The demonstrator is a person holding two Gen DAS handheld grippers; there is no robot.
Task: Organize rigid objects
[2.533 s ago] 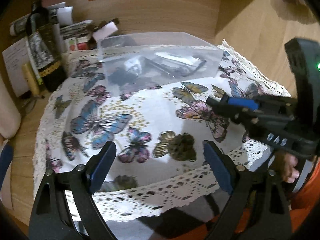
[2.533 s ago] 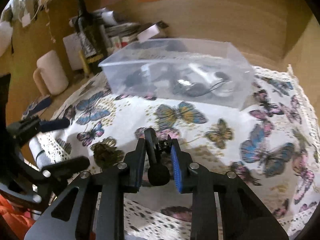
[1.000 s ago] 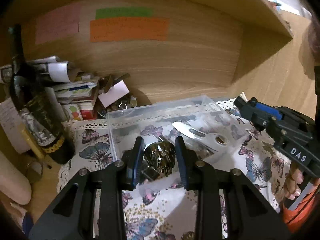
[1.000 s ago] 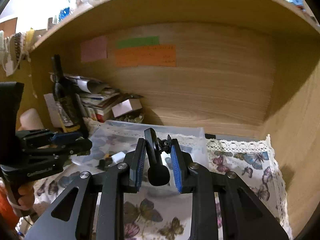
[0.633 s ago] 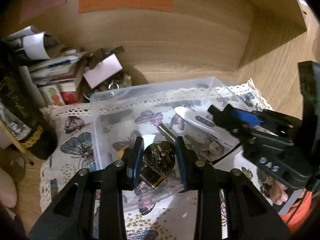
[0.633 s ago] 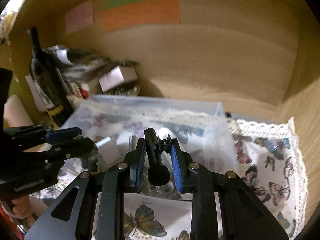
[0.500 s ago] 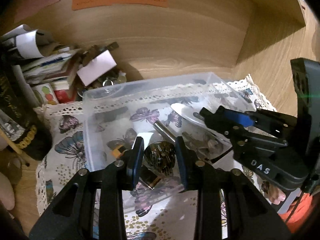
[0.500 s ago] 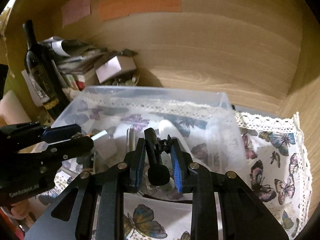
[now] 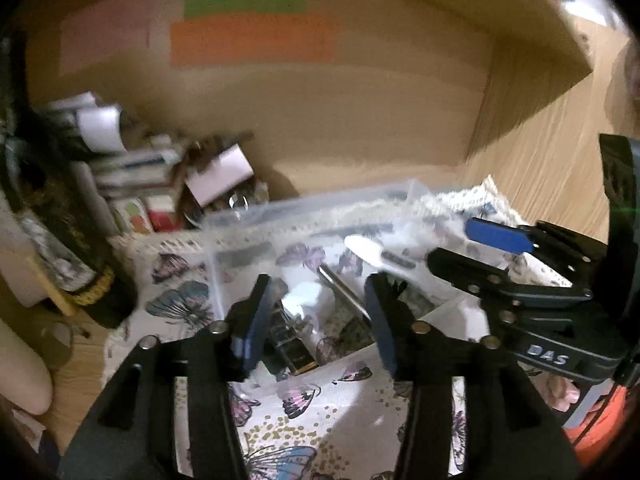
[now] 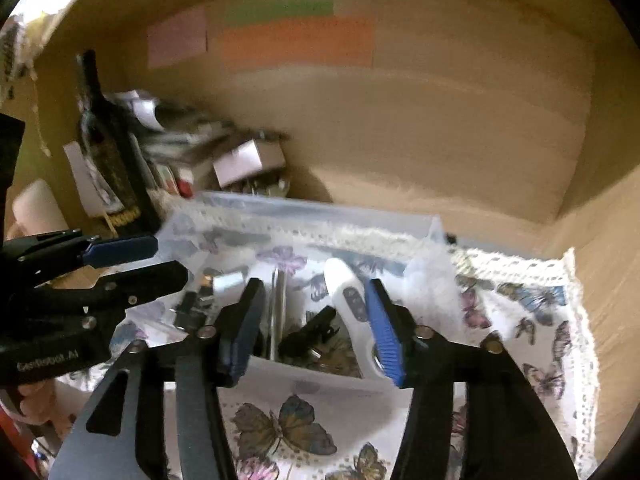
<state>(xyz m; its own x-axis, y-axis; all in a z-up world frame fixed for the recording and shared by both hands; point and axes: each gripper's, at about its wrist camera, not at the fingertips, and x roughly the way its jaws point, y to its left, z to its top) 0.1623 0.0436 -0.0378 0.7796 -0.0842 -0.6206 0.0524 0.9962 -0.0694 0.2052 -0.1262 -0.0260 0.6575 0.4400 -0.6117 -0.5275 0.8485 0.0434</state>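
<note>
**While both tongs hang open over the bin: handling + labels**

Since both sets of jaws have just been opening, nothing is gripped now.

- Left tongs [image 9: 317, 281]: medium-wide. The dark metal piece [image 9: 290, 344] lies below and between the jaws, inside the clear plastic bin [image 9: 248, 236], with no pad on it. It looks dense, hard and glossy, so likely slippery. Best taken across its flat sides, not the shiny face.
- White handheld device [image 10: 348, 292], in the bin: light rigid plastic, rounded. Pinch mid-body across the narrow width.
- Black clip [image 10: 308, 330] and metal rod [image 10: 280, 300], in the bin: stiff and thin. The rod may roll, so take it at the middle.
- Right tongs [image 10: 314, 285]: medium-wide over the bin's near wall. The clip shows between the jaws, untouched.

The bin itself is thin-walled and probably flexes and slides on the butterfly cloth [image 10: 532, 344].

Writing: "DAS" reads on the right tongs' body in the left view. The lettering on the left tongs' body is too blurred to trust. The bottle [image 10: 108, 152] label and the wall notes [image 10: 296, 40] are unreadable.
</note>
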